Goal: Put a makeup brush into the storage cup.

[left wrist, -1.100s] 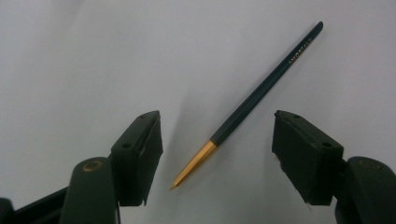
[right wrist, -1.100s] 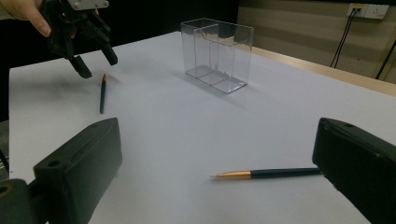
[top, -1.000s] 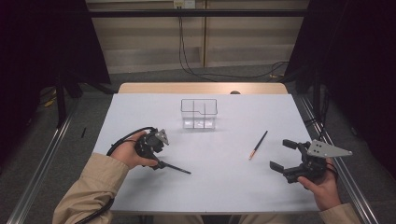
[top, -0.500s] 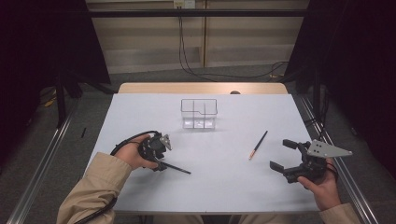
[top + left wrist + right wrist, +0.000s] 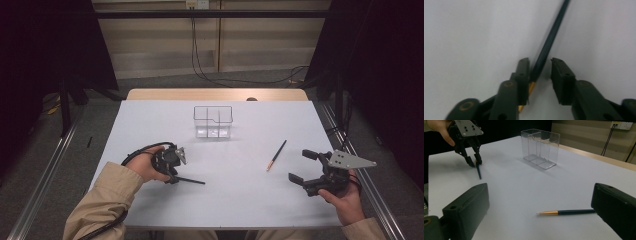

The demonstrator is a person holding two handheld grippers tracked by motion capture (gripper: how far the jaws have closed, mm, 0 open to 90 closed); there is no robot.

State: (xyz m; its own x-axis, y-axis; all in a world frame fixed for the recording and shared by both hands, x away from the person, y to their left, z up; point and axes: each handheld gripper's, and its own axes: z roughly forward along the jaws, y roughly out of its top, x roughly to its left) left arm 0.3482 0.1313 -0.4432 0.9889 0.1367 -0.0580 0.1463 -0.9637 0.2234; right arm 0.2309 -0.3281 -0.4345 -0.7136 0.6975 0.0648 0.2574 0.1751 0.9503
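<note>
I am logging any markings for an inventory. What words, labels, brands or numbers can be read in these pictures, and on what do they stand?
None can be read.
The clear box: bare walls, no label.
The pen near the right claw: no print visible.
The pen between the left claw's jaws: blurred, no print to make out.
The grey plate on the left claw: screw holes, no text.
</note>
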